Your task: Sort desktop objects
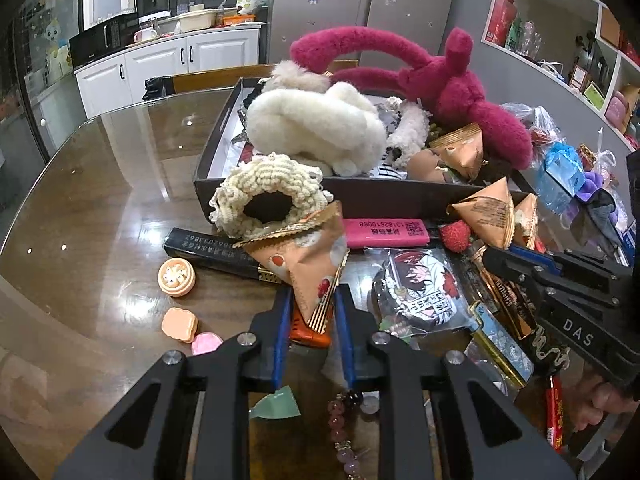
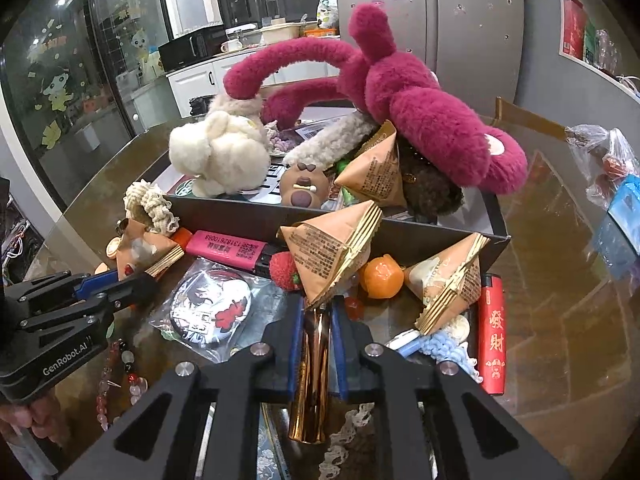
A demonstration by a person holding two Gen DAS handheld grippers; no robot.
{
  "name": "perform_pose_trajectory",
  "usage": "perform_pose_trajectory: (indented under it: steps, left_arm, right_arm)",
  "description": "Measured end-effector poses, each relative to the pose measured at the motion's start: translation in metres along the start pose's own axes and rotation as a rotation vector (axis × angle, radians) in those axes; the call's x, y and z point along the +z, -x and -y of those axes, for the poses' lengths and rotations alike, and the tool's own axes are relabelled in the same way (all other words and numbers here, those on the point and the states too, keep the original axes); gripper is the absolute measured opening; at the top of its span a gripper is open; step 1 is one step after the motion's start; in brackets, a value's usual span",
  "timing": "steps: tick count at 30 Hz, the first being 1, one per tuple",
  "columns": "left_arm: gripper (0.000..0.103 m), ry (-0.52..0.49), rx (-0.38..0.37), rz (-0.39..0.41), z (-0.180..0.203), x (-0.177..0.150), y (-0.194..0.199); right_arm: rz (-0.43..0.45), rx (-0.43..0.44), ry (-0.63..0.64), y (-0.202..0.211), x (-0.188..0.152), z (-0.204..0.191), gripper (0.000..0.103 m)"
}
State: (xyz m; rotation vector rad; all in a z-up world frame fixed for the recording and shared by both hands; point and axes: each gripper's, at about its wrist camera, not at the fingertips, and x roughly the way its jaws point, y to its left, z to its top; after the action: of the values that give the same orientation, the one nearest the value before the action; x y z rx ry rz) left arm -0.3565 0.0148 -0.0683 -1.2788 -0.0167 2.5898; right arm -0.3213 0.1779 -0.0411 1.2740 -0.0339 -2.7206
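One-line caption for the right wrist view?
Right tool grips a triangular snack packet before the cluttered black box.

- plush toy (image 2: 420, 120): magenta-pink
- woolly scrunchie (image 1: 316, 128): cream white
- pyramid snack packet (image 1: 308, 264): tan, gold-striped edge, red print
- lighter (image 2: 491, 344): red, gold characters
- tube (image 2: 314, 376): shiny copper, possibly gold

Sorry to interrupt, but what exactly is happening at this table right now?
A person is sorting clutter with two handheld claws. The left claw is closed on a triangular snack packet; the right claw is closed on another triangular packet, above a gold tube. Both packets are in front of the black box, which is already piled with plush toys.
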Motion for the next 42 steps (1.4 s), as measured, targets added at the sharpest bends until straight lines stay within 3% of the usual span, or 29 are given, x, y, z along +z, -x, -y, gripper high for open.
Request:
perform_pose_trajectory:
  steps: [8, 13, 18, 21, 33, 34, 36, 42]
  left_arm:
    - [0.022, 0.005, -0.005, -0.002, -0.001, 0.0, 0.0]
    - [0.022, 0.011, -0.008, -0.004, -0.002, -0.001, 0.0]
    - [0.022, 0.019, -0.01, -0.009, -0.005, -0.002, -0.001]
    - [0.022, 0.02, -0.012, -0.011, -0.006, -0.003, -0.001]
    - [0.022, 0.025, -0.02, -0.012, -0.007, -0.003, -0.001]
    - [0.022, 0.025, -0.02, -0.012, -0.007, -0.003, -0.001]
    - [0.022, 0.026, -0.023, -0.011, -0.007, -0.003, -0.001]
    - [0.022, 0.021, -0.031, 0.005, -0.004, -0.002, 0.006]
  right_arm:
    - [-0.002, 0.005, 0.004, -0.002, 0.0, 0.0, 0.017]
    - [-0.009, 0.04, -0.001, -0.005, 0.002, 0.0, 0.032]
    - [0.0, 0.012, 0.006, -0.01, 0.007, -0.001, 0.039]
    - [-0.005, 0.011, 0.002, -0.016, 0.011, 0.001, 0.048]
    - [-0.033, 0.007, 0.057, -0.041, 0.025, -0.013, 0.048]
    - [-0.031, 0.003, 0.062, -0.041, 0.025, -0.014, 0.037]
    - [-0.026, 0.004, 0.07, -0.04, 0.024, -0.014, 0.025]
    - [-0.024, 0.013, 0.079, -0.034, 0.018, -0.014, 0.025]
